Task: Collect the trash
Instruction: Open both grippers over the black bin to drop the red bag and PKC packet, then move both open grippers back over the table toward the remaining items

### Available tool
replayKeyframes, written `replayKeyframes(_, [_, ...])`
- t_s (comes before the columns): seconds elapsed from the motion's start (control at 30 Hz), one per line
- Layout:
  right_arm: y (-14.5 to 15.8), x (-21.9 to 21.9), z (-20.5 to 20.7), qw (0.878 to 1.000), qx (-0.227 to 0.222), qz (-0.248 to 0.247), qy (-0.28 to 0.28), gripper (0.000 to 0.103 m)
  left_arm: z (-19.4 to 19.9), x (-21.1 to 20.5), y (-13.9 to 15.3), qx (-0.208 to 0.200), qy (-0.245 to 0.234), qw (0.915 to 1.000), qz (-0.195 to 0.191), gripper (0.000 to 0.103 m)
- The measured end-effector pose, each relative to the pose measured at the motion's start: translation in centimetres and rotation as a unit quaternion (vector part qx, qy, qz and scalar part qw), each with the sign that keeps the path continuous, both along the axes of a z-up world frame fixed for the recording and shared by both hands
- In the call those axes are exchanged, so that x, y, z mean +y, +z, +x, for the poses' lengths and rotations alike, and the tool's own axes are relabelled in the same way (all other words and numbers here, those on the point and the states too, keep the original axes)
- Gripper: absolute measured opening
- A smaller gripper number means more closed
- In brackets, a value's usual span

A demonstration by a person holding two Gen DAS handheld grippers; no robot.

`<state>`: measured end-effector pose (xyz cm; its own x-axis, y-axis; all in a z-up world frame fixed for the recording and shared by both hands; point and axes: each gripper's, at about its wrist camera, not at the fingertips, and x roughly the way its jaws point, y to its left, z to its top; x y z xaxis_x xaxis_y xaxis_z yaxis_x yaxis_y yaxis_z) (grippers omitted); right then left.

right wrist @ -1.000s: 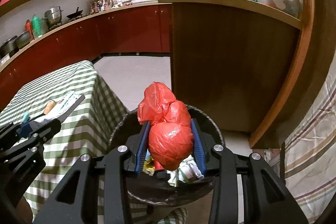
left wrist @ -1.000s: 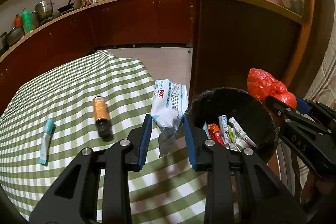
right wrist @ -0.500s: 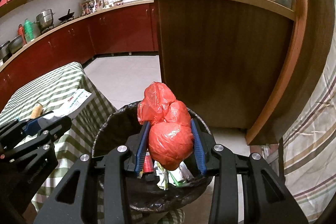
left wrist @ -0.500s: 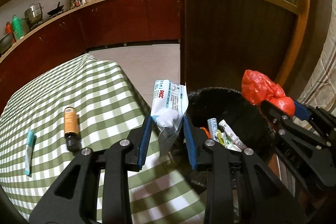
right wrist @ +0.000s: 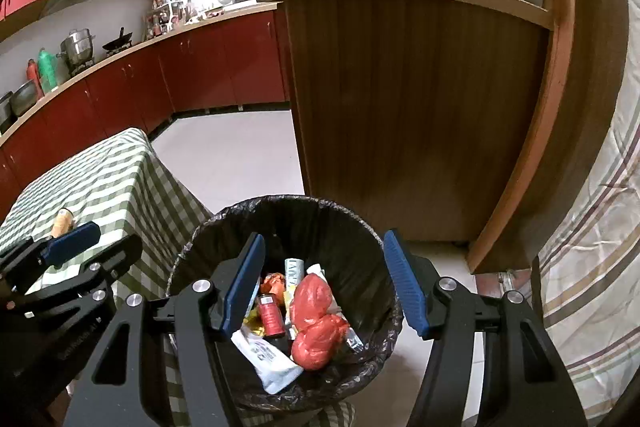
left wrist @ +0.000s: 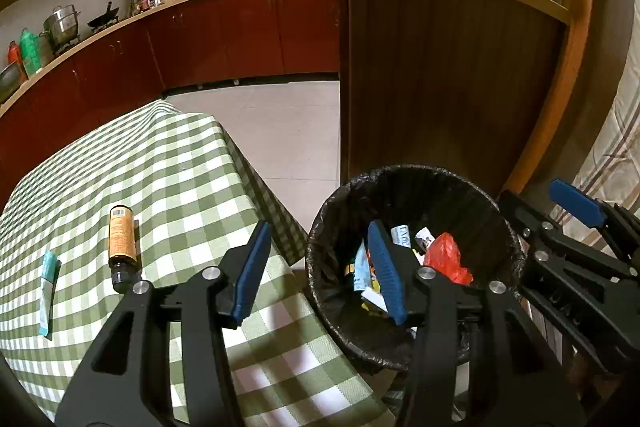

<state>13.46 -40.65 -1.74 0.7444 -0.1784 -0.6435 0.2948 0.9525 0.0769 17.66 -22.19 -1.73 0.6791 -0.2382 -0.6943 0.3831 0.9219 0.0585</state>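
Note:
A black-lined trash bin (left wrist: pixel 496 211) (right wrist: pixel 372 239) stands on the floor beside the checked table. A red plastic bag (right wrist: pixel 316 323) (left wrist: pixel 444 259) and a white wipes packet (right wrist: pixel 266 357) lie inside it on other trash. My left gripper (left wrist: pixel 320 267) is open and empty over the table's edge and the bin's left rim. My right gripper (right wrist: pixel 324 287) is open and empty above the bin. An orange bottle (left wrist: pixel 122 247) and a teal tube (left wrist: pixel 48 287) lie on the green checked tablecloth (left wrist: pixel 172 167).
A tall wooden counter (right wrist: pixel 400 107) stands just behind the bin. Red kitchen cabinets (left wrist: pixel 200 39) run along the back wall. A striped cloth (right wrist: pixel 592 247) hangs at the right. Tiled floor (left wrist: pixel 288 131) lies between table and cabinets.
Both grippers have opened. The red bag has dropped from my right gripper into the bin, and the white packet has dropped from my left gripper into the bin.

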Motion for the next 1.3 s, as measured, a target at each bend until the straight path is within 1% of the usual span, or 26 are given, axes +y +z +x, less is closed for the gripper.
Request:
replayKeyframes(0.13, [0.2,0.1,-0.1,1.000,-0.003,0.000,0.000,0.061,-0.2,0.2,0.3,0.000,0.001,1.0000,-0.001,0.051])
replayKeyframes(0.2, [0.3,0.4,-0.2,1.000,-0.004,-0.002,0.002,0.061,-0.3,0.6,0.4,-0.002,0.004,1.0000,-0.003,0.056])
replayKeyframes(0.3, [0.4,0.8,-0.3,1.000,-0.006,-0.003,0.007,0.061,-0.6,1.6,0.9,-0.004,0.012,0.9999,-0.006,0.057])
replayKeyframes(0.43, [0.7,1.7,-0.3,1.000,-0.007,-0.005,0.015,0.061,-1.1,4.0,1.5,-0.006,0.030,0.9995,-0.006,0.058])
replayKeyframes(0.57, [0.9,3.1,-0.3,0.999,-0.008,-0.010,0.031,0.061,-1.4,7.2,1.9,-0.009,0.060,0.9981,-0.005,0.063])
replayKeyframes(0.73, [1.5,5.7,0.0,0.998,-0.010,-0.012,0.059,0.061,-1.6,11.9,2.3,-0.013,0.111,0.9938,0.001,0.063])
replayKeyframes(0.97, [2.2,10.4,1.0,0.994,-0.016,-0.010,0.109,0.061,-1.5,18.6,2.7,-0.009,0.181,0.9834,0.003,0.063])
replayKeyframes(1.1, [2.5,12.8,1.6,0.991,-0.019,-0.009,0.131,0.061,-1.7,21.6,2.8,-0.007,0.207,0.9782,0.002,0.063])
replayKeyframes(1.3, [2.8,16.3,2.6,0.986,-0.020,-0.011,0.164,0.061,-2.2,25.1,2.8,-0.004,0.235,0.9720,0.002,0.063])
